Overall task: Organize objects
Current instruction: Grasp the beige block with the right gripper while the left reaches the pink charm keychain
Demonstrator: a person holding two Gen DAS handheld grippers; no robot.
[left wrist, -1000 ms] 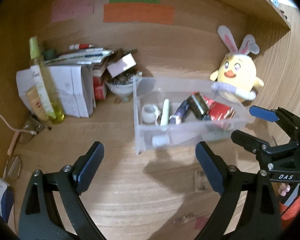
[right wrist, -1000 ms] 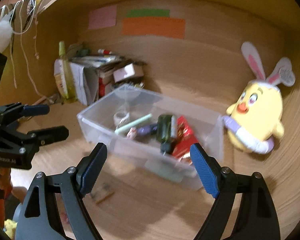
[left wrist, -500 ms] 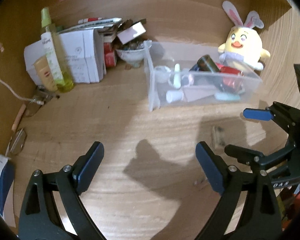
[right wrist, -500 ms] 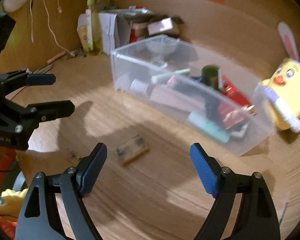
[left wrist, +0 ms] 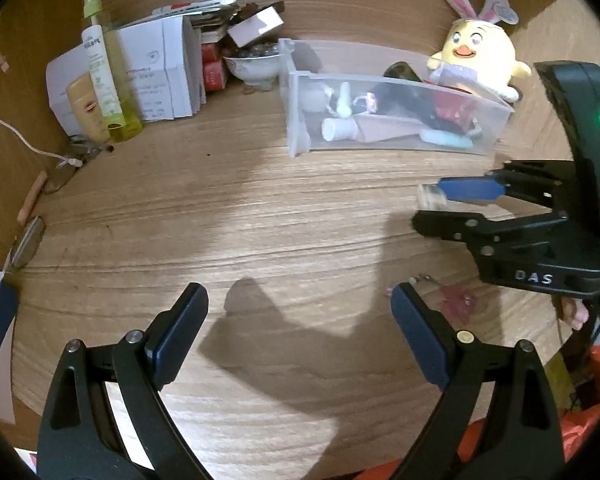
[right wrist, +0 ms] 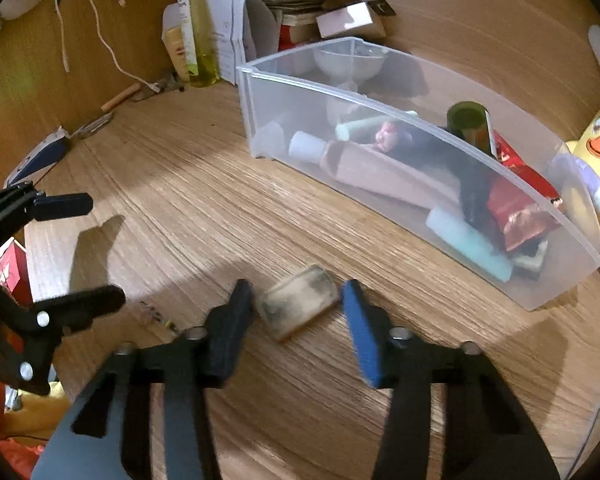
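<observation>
A small worn tan block (right wrist: 298, 305) lies flat on the wooden desk. My right gripper (right wrist: 296, 316) is low over it, its jaws partly closed on either side of the block with small gaps. In the left wrist view the block (left wrist: 430, 197) peeks out behind the right gripper (left wrist: 440, 208). A clear plastic bin (right wrist: 380, 96) holds tubes, a dark bottle and a red packet; it also shows in the left wrist view (left wrist: 300, 120). My left gripper (left wrist: 296, 336) is open and empty above bare desk, left of the right one.
A yellow bunny plush (left wrist: 476, 52) sits right of the bin. White boxes (left wrist: 152, 68), a yellow-green spray bottle (left wrist: 108, 72) and a bowl (left wrist: 252, 66) crowd the back left corner. A white cable (left wrist: 16, 128) and small items lie along the left wall.
Both grippers have dropped lower and pulled back from the bin. My right gripper has come down around the tan block and its jaws have narrowed.
</observation>
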